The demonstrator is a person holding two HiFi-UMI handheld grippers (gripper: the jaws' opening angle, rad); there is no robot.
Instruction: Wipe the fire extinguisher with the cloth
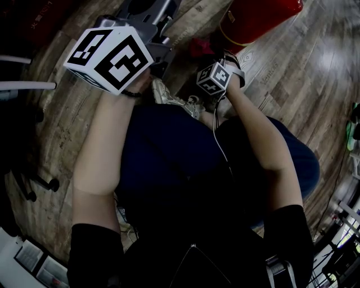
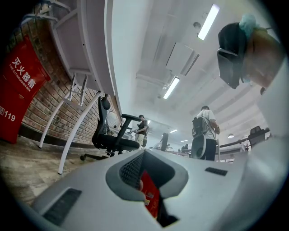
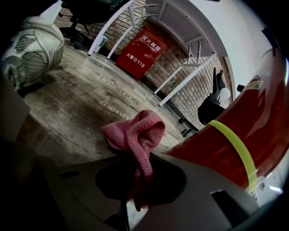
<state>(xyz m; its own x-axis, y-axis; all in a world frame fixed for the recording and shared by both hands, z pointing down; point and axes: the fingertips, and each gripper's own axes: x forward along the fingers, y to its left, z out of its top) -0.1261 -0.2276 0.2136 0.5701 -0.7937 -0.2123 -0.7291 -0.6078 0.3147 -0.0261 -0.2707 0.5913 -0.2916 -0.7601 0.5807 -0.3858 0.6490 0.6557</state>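
Observation:
The red fire extinguisher (image 1: pixel 256 17) lies on the wooden floor at the top of the head view. In the right gripper view it fills the right side as a red body (image 3: pixel 246 117) with a yellow-green band. My right gripper (image 1: pixel 211 56) is shut on a pink cloth (image 3: pixel 135 131). The cloth bunches up out of the jaws just left of the extinguisher, and I cannot tell whether they touch. The cloth (image 1: pixel 199 48) shows beside the extinguisher's end. My left gripper (image 1: pixel 151 22) is held up high to the left and holds nothing. Its jaws (image 2: pixel 146 189) stand slightly apart, with a red sliver showing through the gap.
A grey-white shoe (image 3: pixel 34 45) rests on the floor near the right gripper. A red cabinet (image 3: pixel 142 52) stands against the brick wall under a white desk frame. A black office chair (image 2: pixel 113 135) and standing people (image 2: pixel 205 133) are farther off.

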